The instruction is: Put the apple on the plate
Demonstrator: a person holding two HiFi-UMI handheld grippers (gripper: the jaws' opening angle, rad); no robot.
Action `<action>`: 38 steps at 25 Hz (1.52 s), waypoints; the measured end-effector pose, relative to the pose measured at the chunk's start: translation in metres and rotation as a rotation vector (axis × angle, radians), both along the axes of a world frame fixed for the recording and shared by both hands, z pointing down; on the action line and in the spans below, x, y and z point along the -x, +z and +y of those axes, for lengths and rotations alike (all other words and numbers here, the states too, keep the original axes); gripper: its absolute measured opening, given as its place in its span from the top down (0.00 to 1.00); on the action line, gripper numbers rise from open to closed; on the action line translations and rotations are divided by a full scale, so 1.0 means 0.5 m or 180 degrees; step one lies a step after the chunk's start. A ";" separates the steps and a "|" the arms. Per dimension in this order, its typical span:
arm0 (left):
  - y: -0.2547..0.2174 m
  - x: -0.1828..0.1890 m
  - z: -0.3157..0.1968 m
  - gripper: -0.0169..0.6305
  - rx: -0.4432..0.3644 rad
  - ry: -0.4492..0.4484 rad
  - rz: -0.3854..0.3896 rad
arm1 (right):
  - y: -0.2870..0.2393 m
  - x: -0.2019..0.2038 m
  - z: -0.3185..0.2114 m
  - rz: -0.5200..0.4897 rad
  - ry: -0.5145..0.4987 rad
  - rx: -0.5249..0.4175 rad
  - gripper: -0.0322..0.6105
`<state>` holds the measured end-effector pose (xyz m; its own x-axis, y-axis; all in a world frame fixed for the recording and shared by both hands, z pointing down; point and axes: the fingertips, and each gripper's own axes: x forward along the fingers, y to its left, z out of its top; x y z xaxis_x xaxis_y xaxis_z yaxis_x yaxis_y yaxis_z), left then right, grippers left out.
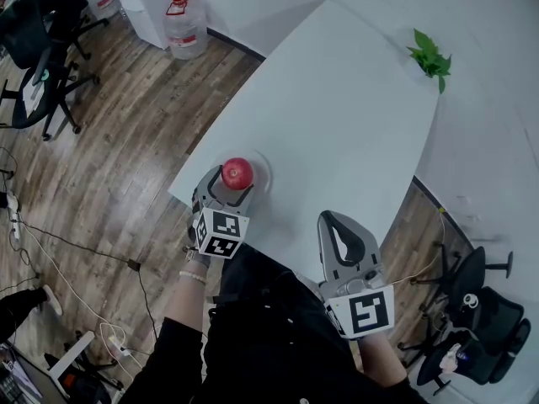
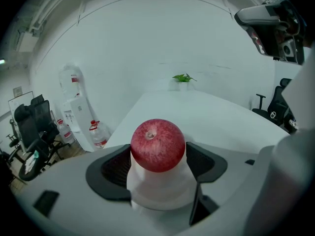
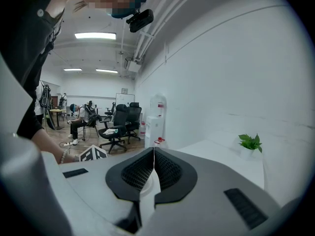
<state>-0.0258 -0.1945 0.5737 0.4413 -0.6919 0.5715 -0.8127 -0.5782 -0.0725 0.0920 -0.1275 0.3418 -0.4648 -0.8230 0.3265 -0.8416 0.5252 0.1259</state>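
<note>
The left hand-held gripper reaches over the near left corner of the white bench, and its 2 jaws stand on either side of the red apple. In the left gripper view the dark ribbed pads meet the apple on both flanks, so this hand-held gripper is clenched on the fruit, stem end up. The apple is over the white plate, whose pale rim shows just to its right; whether the fruit rests on the plate or hangs a little above it I cannot tell. The right hand-held gripper is held at the near edge of the bench, well apart from the apple, and its own view shows its 2 jaws pressed together with nothing between them. A small green plant stands at the far end of the bench. On the wood floor to the left are a water bottle and office chairs.
</note>
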 end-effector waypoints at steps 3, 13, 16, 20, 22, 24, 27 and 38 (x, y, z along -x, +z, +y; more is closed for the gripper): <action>0.002 -0.002 0.007 0.44 0.0019 0.0016 -0.0008 | 0.000 0.001 0.004 0.0002 -0.0010 0.0002 0.89; 0.000 -0.015 0.021 0.44 0.0001 0.0082 -0.0039 | -0.003 -0.004 0.014 -0.0014 -0.0005 -0.0018 0.89; -0.008 -0.017 0.024 0.44 -0.0018 0.0084 -0.0025 | -0.006 -0.006 0.017 -0.0011 -0.0017 -0.0033 0.89; -0.024 -0.014 0.029 0.44 -0.0053 0.0048 0.0018 | -0.010 -0.005 0.017 -0.0027 -0.0041 -0.0063 0.89; -0.040 -0.013 0.031 0.44 -0.0054 0.0004 0.0119 | -0.014 -0.004 0.016 -0.0038 -0.0061 -0.0080 0.89; -0.060 -0.010 0.034 0.46 -0.0073 -0.0048 0.0242 | -0.020 -0.001 0.016 -0.0050 -0.0084 -0.0102 0.89; -0.088 0.002 0.038 0.57 -0.0168 -0.0105 0.0263 | -0.026 0.007 0.015 -0.0072 -0.0125 -0.0138 0.89; -0.268 0.030 0.055 0.92 -0.0759 -0.0047 0.0332 | -0.054 0.018 0.012 -0.0175 -0.0235 -0.0290 0.89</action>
